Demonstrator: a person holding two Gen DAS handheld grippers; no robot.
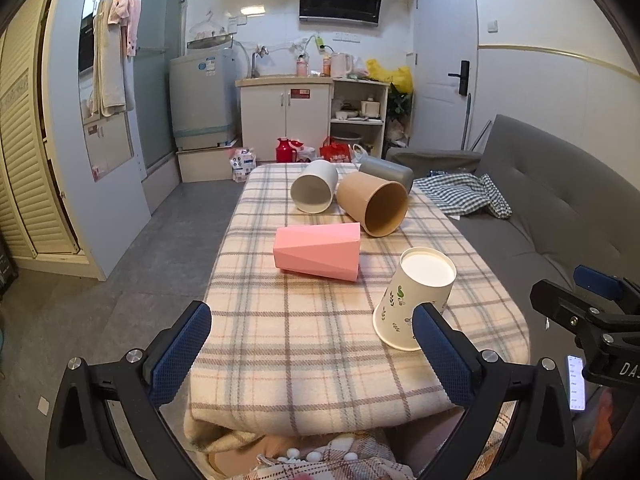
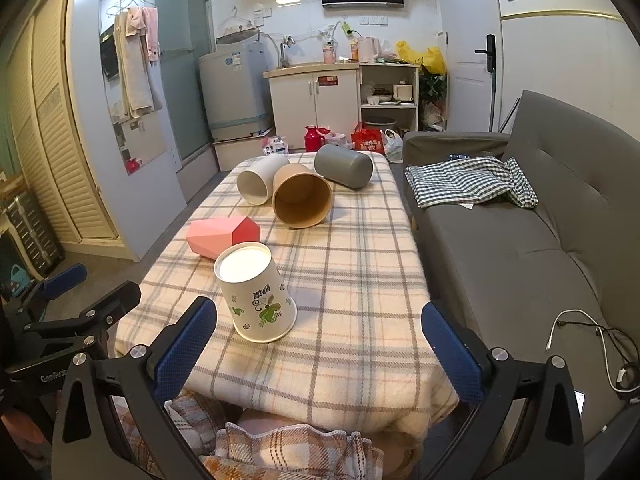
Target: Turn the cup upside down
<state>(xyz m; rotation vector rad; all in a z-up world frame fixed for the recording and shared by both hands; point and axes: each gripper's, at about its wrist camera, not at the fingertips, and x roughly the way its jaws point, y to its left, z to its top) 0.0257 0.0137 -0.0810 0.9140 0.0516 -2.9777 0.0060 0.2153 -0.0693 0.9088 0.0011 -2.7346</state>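
Cups: five. One paper cup (image 2: pixel 256 292) stood inverted ahead of right hand-held gripper (image 2: pixel 318 344); four lay toppled beyond. Both hand-held grippers, left (image 1: pixel 310 344) included, gaped empty.

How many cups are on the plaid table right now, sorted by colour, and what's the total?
White printed paper cup, standing upside down: 1
Pink faceted cup, on its side: 1
Brown paper cup, on its side: 1
Plain white cup, on its side: 1
Grey cup, on its side: 1
Total: 5 cups
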